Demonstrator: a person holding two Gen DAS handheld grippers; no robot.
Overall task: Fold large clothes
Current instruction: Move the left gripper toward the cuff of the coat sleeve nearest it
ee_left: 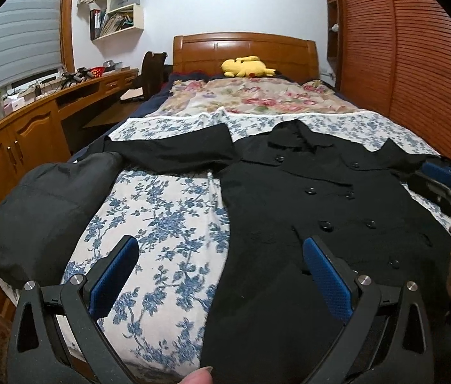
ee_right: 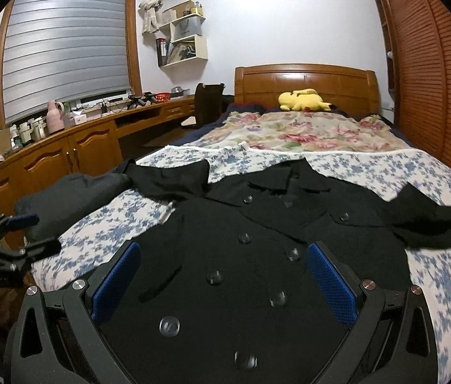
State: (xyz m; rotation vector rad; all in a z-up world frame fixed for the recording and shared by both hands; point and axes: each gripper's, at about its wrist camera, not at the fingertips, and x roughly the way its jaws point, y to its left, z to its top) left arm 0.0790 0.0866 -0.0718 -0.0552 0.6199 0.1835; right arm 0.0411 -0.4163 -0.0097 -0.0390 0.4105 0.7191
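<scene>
Flat ahead lies the black coat (ee_right: pixel 257 256); both grippers' fingers (ee_left: pixel 115 275) (ee_right: pixel 331 284) spread wide, empty.

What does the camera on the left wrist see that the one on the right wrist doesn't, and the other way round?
Only the left wrist view shows a fingertip at the bottom edge and the bare floral sheet between the left hand-held gripper fingers.

Only the right wrist view shows the whole window blind and the coat's lowest buttons close up, framed by the right hand-held gripper.

Both show the black coat spread on the bed with its sleeves out, a folded dark garment beside it, the yellow plush toy by the headboard, and both grippers open.
</scene>
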